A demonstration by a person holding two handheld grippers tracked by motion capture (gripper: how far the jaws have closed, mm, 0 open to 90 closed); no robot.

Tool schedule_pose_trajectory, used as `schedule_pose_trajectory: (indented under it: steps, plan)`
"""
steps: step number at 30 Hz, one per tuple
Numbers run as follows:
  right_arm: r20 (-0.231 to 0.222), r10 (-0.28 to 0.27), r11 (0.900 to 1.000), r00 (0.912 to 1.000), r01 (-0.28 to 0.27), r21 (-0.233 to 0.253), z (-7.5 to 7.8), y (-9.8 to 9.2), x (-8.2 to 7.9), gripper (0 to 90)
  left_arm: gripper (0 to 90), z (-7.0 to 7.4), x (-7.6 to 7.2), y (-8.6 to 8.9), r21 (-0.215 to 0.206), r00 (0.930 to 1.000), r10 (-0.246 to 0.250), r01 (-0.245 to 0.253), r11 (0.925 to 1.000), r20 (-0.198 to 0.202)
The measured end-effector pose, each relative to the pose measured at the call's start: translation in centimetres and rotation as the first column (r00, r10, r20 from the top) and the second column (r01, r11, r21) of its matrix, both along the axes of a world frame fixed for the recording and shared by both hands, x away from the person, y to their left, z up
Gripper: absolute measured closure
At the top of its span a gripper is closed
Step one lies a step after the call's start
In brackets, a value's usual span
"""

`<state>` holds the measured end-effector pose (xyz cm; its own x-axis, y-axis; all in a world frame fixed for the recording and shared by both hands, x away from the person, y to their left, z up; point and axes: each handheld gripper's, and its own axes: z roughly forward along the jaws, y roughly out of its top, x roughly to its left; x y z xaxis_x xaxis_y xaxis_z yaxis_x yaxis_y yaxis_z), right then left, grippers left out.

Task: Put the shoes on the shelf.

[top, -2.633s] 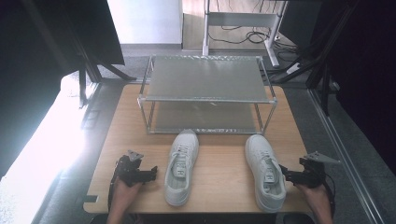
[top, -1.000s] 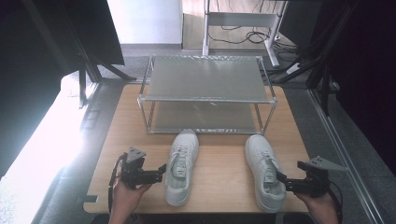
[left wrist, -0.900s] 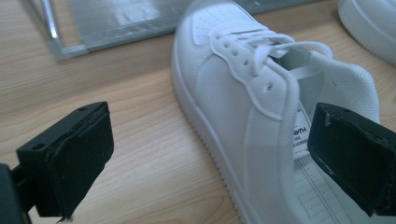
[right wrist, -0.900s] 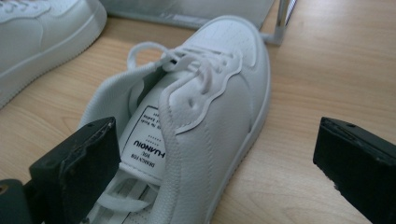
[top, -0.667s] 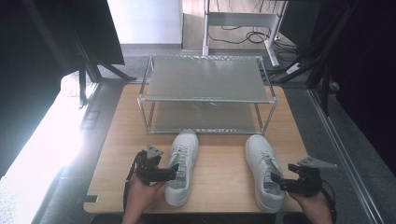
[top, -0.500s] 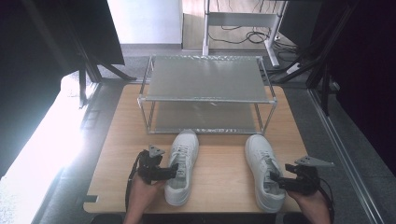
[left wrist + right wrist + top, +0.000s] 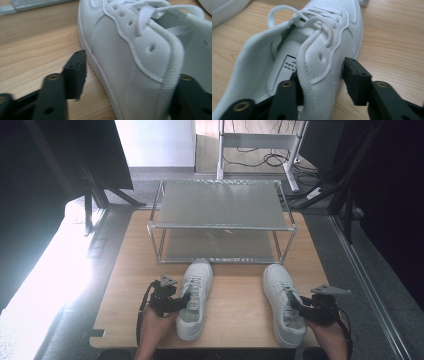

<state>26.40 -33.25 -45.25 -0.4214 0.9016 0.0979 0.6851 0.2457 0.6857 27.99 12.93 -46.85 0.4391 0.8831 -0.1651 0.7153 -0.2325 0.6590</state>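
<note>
Two white sneakers lie toes-away on the wooden table. At the left shoe, my left gripper comes in from its left side. In the left gripper view the left gripper is open. It straddles the left shoe at its collar wall, one jaw outside with a gap and the other inside. My right gripper meets the right shoe from the right. In the right gripper view the right gripper is shut on the right shoe, pinching the collar wall.
A two-tier metal shoe rack stands at the back of the table, its lower shelf just beyond the shoes' toes. Bare wood separates the two shoes. The table's front edge is close behind both hands.
Both grippers moved inward from the table's sides to the shoes. The left one now straddles the left shoe's collar and the right one has closed on the right shoe's collar. Neither shoe has shifted.
</note>
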Motion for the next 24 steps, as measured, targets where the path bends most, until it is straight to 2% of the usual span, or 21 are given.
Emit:
schedule_pose_trajectory:
  steps: [2,5,9,11,16,17,19,20,24]
  plan:
    - [-0.004,-0.002,1.0,1.0,0.002,0.008,0.0,-0.2,0.0,66.1,52.3,0.1,-0.1,-0.1,-0.006,0.9998,-0.02,0.02,0.9998,-0.001]
    - [-0.006,-0.008,1.0,1.0,0.008,-0.02,0.2,-0.1,-0.1,70.8,61.2,0.1,-0.2,-0.3,-0.009,0.9995,-0.031,0.031,0.9995,0.001]
    - [-0.022,-0.017,1.0,0.9996,0.018,0.023,0.2,-1.0,0.0,74.1,65.2,0.1,-0.2,-0.1,-0.003,0.9993,-0.037,0.037,0.9993,0.003]
    - [-0.029,-0.027,0.999,0.9992,0.028,0.028,0.2,-1.3,0.0,77.0,65.8,0.2,-0.2,-0.2,-0.001,0.9994,-0.035,0.035,0.9994,-0.004]
    - [-0.051,-0.035,0.998,0.9981,0.038,0.046,0.3,-1.6,0.2,80.4,77.8,0.3,-0.4,-0.5,0.074,0.9998,-0.009,0.008,0.9972,0.017]
    - [-0.057,-0.035,0.998,0.9977,0.038,0.051,0.3,-1.7,0.3,80.7,80.6,0.3,-0.4,-0.2,0.062,0.9999,-0.003,0.002,0.9981,0.016]
    - [-0.07,-0.034,0.997,0.9969,0.04,0.072,0.4,-1.9,0.4,81.1,81.4,0.1,-0.3,0.7,-0.011,0.9999,0.01,-0.01,0.9999,-0.003]
    - [-0.078,-0.034,0.995,0.9963,0.041,0.088,0.3,-2.1,0.5,81.4,81.9,0.0,-0.2,1.0,-0.033,0.9999,0.015,-0.016,0.9993,-0.007]
    - [-0.103,-0.039,0.987,0.9939,0.055,0.15,0.2,-2.8,0.7,82.0,83.3,-0.3,-0.3,2.0,-0.093,0.9998,0.019,-0.02,0.9955,-0.004]
